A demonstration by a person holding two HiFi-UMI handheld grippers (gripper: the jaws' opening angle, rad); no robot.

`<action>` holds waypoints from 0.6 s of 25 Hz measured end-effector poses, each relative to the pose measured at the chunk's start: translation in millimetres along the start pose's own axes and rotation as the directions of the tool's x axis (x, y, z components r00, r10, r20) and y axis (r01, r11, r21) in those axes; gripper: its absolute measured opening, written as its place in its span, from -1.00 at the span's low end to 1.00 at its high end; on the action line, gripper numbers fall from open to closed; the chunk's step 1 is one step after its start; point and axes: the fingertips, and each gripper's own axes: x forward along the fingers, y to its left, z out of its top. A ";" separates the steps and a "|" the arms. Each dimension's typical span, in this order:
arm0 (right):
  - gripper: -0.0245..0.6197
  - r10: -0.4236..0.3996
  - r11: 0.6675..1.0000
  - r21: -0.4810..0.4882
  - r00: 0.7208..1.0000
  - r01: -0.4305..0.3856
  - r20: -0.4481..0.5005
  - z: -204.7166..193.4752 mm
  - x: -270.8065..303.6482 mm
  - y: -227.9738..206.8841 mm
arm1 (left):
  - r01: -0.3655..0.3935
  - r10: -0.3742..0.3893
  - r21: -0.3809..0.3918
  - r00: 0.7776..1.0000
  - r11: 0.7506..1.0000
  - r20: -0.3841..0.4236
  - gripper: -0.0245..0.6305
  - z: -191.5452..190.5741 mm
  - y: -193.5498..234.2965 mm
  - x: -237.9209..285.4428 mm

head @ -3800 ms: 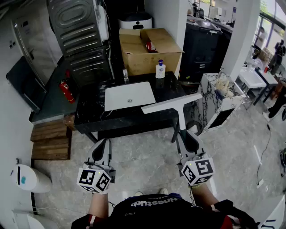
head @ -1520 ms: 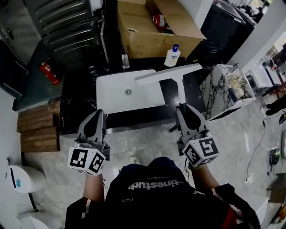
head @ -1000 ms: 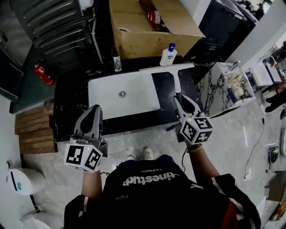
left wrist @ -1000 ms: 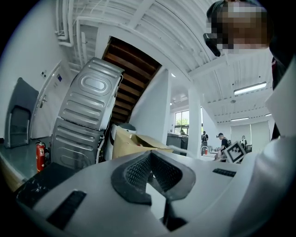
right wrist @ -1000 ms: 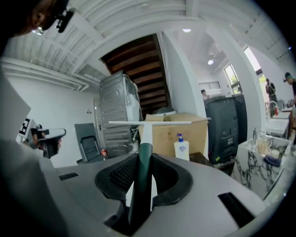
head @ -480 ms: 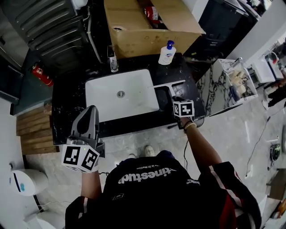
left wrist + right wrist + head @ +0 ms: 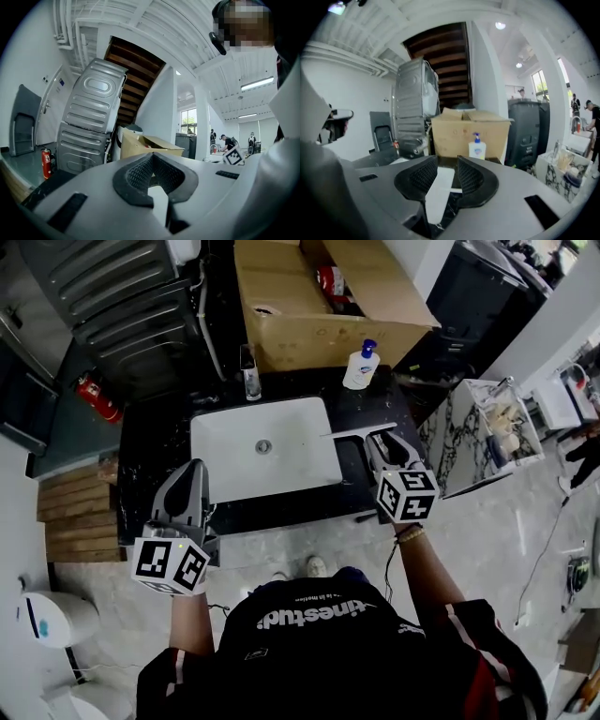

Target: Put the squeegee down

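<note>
Black marble counter (image 7: 159,442) fills the middle of the head view, with a white rectangular sink basin (image 7: 281,451) set into it. Behind it stand an open brown cardboard box (image 7: 319,306) and a white soap bottle with a blue pump (image 7: 359,367). A red fire extinguisher (image 7: 94,397) lies on the dark floor to the left.

The white T-shaped squeegee (image 7: 349,433) lies on the counter just right of the basin, its blade crosswise and its handle running back toward the person.

The person's right arm reaches forward over the counter's right part, the right gripper (image 7: 382,439) tilted slightly down. In the right gripper view its jaws (image 7: 447,164) are opening. The squeegee's flat white handle (image 7: 436,192) sits between them, and there is a gap at the right pad.

The left arm is bent at the person's side. The left gripper (image 7: 194,468) points level toward the basin from the counter's front edge. Its jaws (image 7: 151,157) meet at the tips and hold nothing.
</note>
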 end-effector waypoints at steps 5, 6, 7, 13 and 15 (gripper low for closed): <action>-0.49 0.119 0.991 -0.089 0.953 -0.098 0.279 109.9 -43.0 74.4 | -0.015 0.015 0.053 1.000 0.998 0.004 -0.89 4.4 19.5 8.8; -0.52 0.138 0.989 -0.101 0.937 -0.111 0.322 124.7 -51.6 85.6 | -0.015 0.015 0.065 1.000 0.998 0.002 -0.89 5.3 19.8 10.8; -0.57 0.153 0.986 -0.111 0.921 -0.121 0.359 136.2 -58.9 95.1 | -0.016 0.016 0.072 1.000 0.997 0.000 -0.89 5.8 20.0 11.9; -0.80 0.192 0.980 -0.136 0.893 -0.148 0.408 148.6 -69.4 124.5 | -0.004 0.003 0.087 1.000 0.996 0.005 -0.89 12.4 11.3 10.1; -0.80 0.195 0.979 -0.134 0.894 -0.153 0.403 147.6 -67.6 126.4 | -0.001 0.000 0.086 1.000 0.996 0.014 -0.89 17.9 8.4 10.7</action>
